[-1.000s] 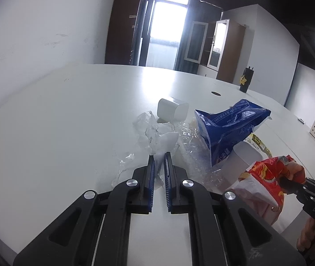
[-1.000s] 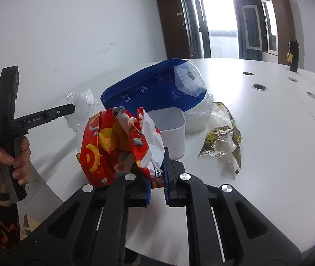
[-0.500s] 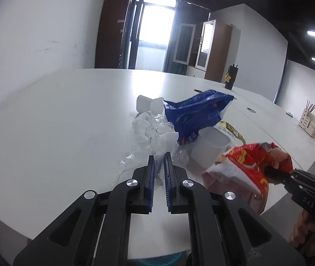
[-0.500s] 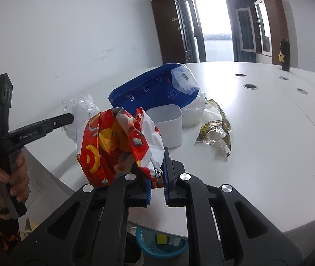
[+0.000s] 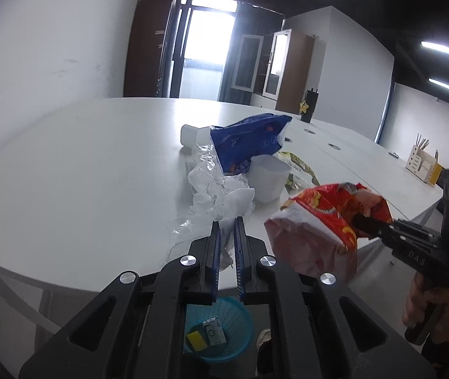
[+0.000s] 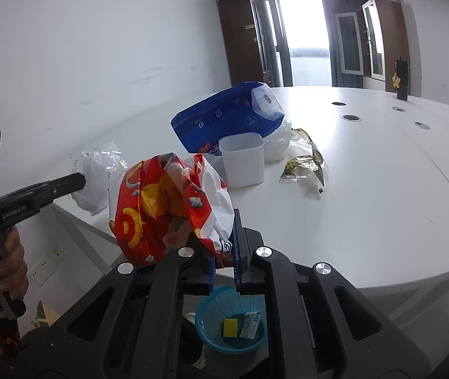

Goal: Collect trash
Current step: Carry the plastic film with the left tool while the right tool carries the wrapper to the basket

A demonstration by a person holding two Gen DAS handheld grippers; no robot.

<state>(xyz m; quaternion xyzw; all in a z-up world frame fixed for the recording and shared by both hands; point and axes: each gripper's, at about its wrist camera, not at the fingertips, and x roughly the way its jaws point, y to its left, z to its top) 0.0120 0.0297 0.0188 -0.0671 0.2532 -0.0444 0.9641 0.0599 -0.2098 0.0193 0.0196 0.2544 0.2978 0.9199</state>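
Observation:
My left gripper [image 5: 227, 225] is shut on a crumpled clear plastic wrapper [image 5: 218, 195] and holds it at the near table edge; the wrapper also shows in the right wrist view [image 6: 98, 170]. My right gripper [image 6: 224, 221] is shut on a red and yellow snack bag [image 6: 164, 208], lifted off the table; the bag also shows in the left wrist view [image 5: 322, 221]. A blue basket [image 6: 230, 322] stands on the floor below both grippers, holding a yellow sponge and a small carton; it also shows in the left wrist view [image 5: 218, 331].
On the white table [image 5: 82, 173] lie a blue bag [image 6: 224, 117], a white square cup [image 6: 241, 159], a second white cup [image 5: 189, 134] and a green-gold wrapper [image 6: 306, 164]. A pencil holder [image 5: 423, 164] stands at the far right.
Both grippers have pulled back from the table with their loads, past its near edge. The blue basket on the floor has come into view below them.

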